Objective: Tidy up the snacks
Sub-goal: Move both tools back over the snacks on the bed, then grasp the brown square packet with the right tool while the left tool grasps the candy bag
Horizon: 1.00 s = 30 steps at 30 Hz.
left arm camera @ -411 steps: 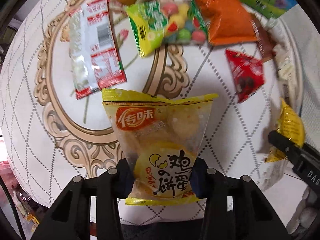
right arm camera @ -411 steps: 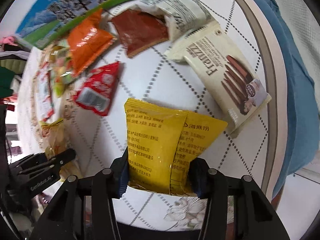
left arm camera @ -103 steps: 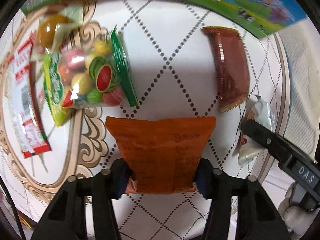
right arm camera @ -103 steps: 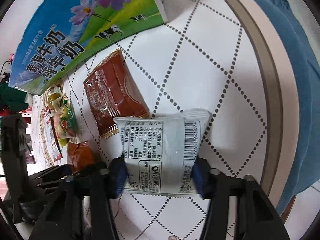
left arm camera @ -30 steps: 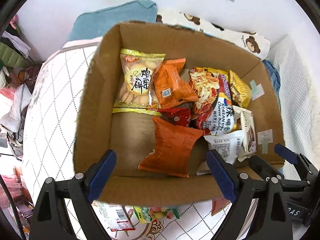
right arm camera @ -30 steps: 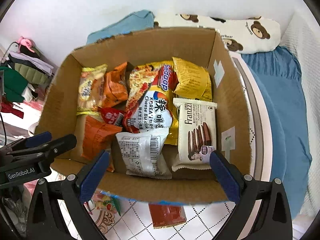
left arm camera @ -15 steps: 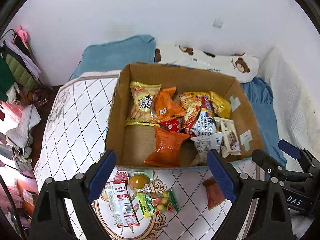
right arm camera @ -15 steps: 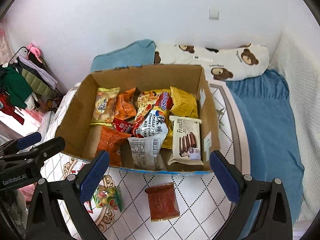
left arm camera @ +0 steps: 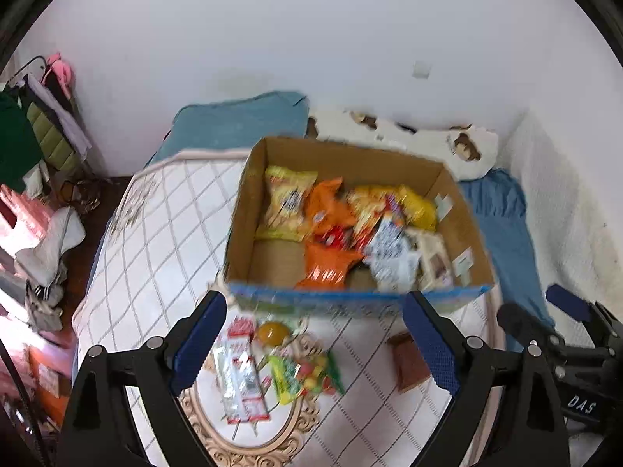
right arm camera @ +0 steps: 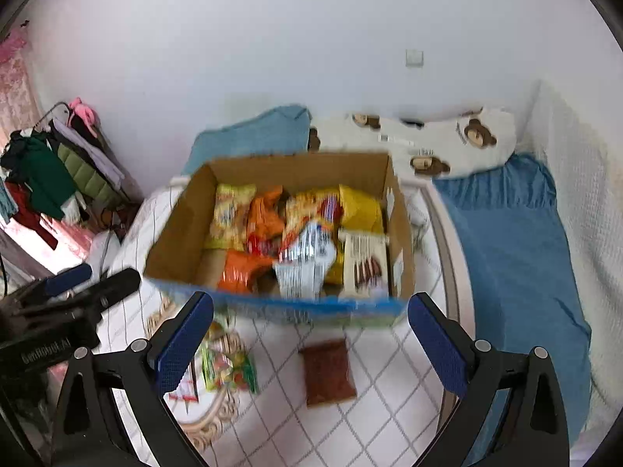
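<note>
A cardboard box (left arm camera: pixel 241 218) (right arm camera: pixel 175 229) on the quilted bed holds several snack packs, among them an orange pack (left arm camera: pixel 325 262) and a white pack (right arm camera: pixel 301 272). In front of it lie a brown pack (left arm camera: pixel 409 360) (right arm camera: pixel 329 371), a green fruit-candy bag (left arm camera: pixel 307 375) (right arm camera: pixel 227 366), a red-and-white pack (left arm camera: pixel 241 373) and a yellow jelly cup (left arm camera: pixel 272 332). My left gripper (left arm camera: pixel 315 344) is open and empty, high above the loose packs. My right gripper (right arm camera: pixel 311 346) is open and empty, above the brown pack.
The white quilted cover (left arm camera: pixel 155 241) has an ornate oval print (left arm camera: pixel 249 443). A blue sheet (right arm camera: pixel 514 257), a teal pillow (right arm camera: pixel 253 136) and a bear-print pillow (right arm camera: pixel 436 140) lie behind and right. Clothes (right arm camera: pixel 46 179) hang at the left. A white wall stands behind.
Both grippers have pulled further back and up from the box, so it looks smaller. Both stay open and empty. The loose packs show more fully in front of the box.
</note>
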Motion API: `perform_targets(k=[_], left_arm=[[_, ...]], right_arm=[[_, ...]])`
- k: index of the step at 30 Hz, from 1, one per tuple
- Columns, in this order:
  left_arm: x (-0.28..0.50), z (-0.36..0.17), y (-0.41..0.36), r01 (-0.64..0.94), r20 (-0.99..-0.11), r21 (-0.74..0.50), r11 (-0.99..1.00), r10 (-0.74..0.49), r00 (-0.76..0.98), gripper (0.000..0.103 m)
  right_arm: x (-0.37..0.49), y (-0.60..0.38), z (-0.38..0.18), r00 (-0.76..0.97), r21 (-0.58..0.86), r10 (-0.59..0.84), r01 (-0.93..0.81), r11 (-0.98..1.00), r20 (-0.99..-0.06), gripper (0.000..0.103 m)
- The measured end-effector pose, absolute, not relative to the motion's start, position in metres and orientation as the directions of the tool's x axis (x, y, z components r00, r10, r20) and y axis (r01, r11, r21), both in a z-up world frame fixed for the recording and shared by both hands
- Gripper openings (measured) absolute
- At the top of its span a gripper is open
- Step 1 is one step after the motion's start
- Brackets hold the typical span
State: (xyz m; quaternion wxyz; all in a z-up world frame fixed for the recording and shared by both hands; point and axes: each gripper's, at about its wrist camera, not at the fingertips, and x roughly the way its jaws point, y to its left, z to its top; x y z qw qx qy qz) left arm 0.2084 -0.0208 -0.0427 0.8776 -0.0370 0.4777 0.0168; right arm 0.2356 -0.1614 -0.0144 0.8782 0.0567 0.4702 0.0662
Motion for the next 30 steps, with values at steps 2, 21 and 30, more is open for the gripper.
perform_targets(k=[2,21,30], left_arm=[[0.201,-0.067,-0.013,-0.086,-0.869,-0.039,0.996,0.009,0.494,0.093],[0.178,-0.214,-0.008,0.061,-0.961,0.171,0.983,0.153,0.228,0.093],[0.199,-0.209,-0.047,0.352,-0.934,0.306,0.885,0.207,0.292,0.093]], right_arm=[[0.225,-0.161,-0.042,0.489,0.160,0.166,-0.055,0.986,-0.856,0.102],[0.165,-0.165,-0.277,0.055,0.099,0.099,-0.012,0.995,-0.994,0.103],[0.187,-0.179,-0.194,0.217,0.209,0.217,-0.059,0.976,-0.952,0.086]])
